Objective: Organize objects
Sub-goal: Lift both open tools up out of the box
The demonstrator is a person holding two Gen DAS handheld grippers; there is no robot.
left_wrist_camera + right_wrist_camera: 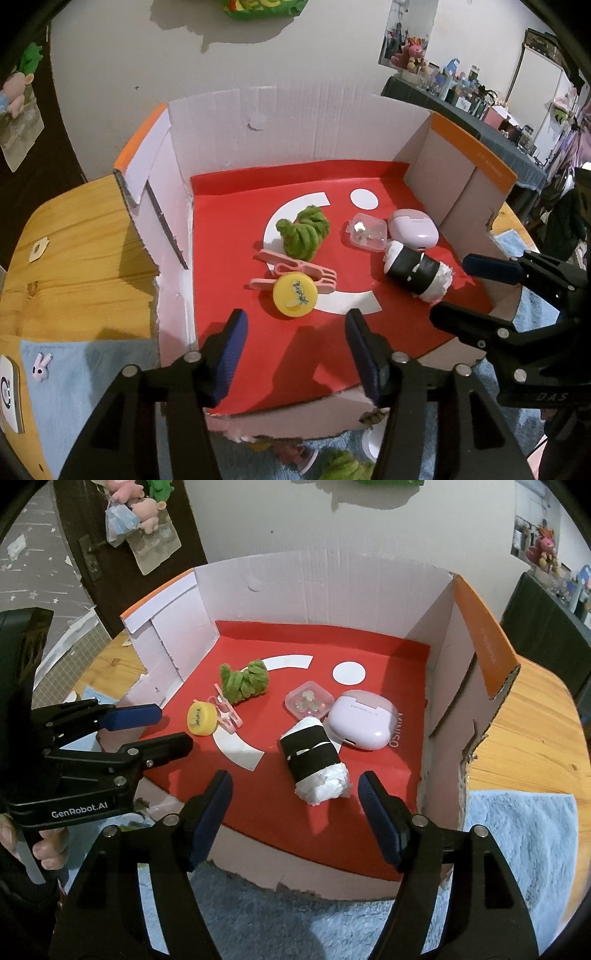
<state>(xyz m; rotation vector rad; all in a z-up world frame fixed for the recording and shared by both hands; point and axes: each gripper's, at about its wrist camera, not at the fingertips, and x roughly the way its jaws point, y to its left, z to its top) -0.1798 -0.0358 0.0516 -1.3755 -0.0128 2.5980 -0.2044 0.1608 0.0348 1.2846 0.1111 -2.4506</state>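
- Both tools are seen with their jaws apart and nothing between them: the left tool (pixel 295 347) is held over the near left part of the box, the right tool (pixel 295 812) over the near right part.
- No earlier view is given, so only the parted jaws can be told.
- 6 things are laid on the red floor of the cardboard box (pixel 218 122), which stands on the wooden counter (pixel 74 236).
- A yellow cap (pixel 294 294) lies nearest the left tool, touching a pink clip (pixel 295 271) just behind it.
- A green fuzzy bundle (pixel 304 232) is set further back, on a white curved mark.
- A black-and-white roll (pixel 314 764) lies just ahead of the right tool, between its fingertips in that view but untouched.
- A clear small case (pixel 308 703) and a lilac earbud case (pixel 364 720) are set side by side behind the roll, touching or nearly so.
- A blue towel (pixel 517 849) is spread on the counter in front of the box.
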